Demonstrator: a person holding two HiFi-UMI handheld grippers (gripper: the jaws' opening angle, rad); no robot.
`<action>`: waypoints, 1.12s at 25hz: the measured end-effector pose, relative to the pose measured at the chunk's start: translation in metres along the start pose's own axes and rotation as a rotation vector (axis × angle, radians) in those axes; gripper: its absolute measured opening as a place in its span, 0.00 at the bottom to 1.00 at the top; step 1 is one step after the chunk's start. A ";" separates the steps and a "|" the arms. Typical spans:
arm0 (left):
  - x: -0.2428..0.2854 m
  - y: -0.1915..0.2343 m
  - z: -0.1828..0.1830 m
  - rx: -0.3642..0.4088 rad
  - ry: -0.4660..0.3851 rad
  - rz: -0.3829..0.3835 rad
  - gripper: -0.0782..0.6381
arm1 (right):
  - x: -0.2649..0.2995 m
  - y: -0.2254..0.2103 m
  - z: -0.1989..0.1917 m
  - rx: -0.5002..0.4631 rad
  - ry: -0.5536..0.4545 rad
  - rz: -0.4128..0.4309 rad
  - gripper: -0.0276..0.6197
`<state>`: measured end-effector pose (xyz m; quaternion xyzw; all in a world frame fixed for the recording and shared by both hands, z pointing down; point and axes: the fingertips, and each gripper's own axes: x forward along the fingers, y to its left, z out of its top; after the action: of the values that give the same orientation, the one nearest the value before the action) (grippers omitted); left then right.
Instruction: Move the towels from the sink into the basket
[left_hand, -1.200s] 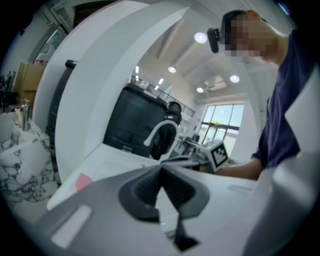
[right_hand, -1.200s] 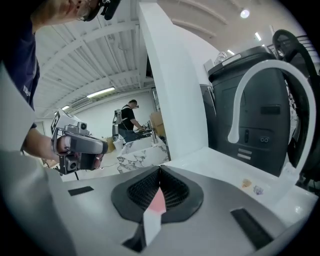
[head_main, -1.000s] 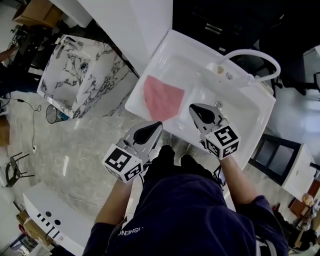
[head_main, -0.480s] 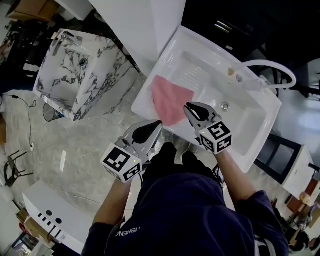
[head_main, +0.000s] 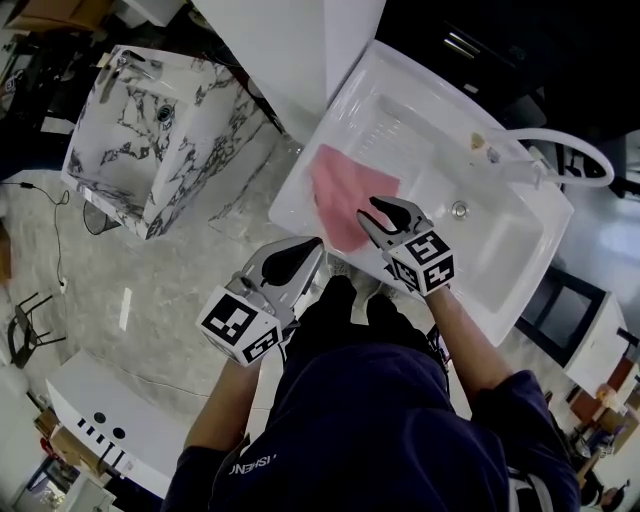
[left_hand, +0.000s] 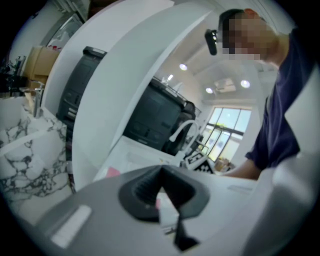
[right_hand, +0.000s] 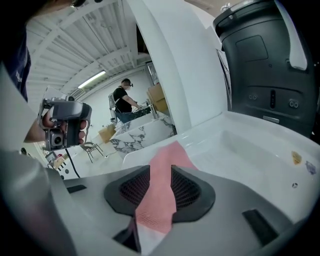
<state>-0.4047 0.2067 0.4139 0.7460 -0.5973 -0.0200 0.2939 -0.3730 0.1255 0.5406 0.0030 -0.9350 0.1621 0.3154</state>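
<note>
Right tool (head_main: 367, 214) — jaws just opening, nothing between — hovers over towel (head_main: 335, 185) in sink (head_main: 490, 240).

The right tongs (head_main: 368, 212) dropped toward the pink towel (head_main: 338, 188). Their jaws had just been opening, with the towel showing between them.

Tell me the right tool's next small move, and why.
Probably ease the right tool down onto the pink towel before closing. Its jaws have just been opening; the towel shows in the gap between them, not yet pinched, and lies flat in the sink.
</note>
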 end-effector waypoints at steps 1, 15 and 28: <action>0.000 0.002 0.000 -0.003 0.001 0.002 0.11 | 0.004 0.000 -0.002 0.003 0.009 0.006 0.23; -0.008 0.019 -0.010 -0.046 0.003 0.026 0.11 | 0.049 -0.001 -0.035 0.013 0.153 0.051 0.51; -0.014 0.035 -0.013 -0.077 -0.014 0.045 0.11 | 0.068 -0.003 -0.048 0.043 0.202 0.047 0.51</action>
<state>-0.4348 0.2205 0.4361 0.7204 -0.6147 -0.0415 0.3185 -0.3989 0.1436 0.6174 -0.0285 -0.8947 0.1888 0.4039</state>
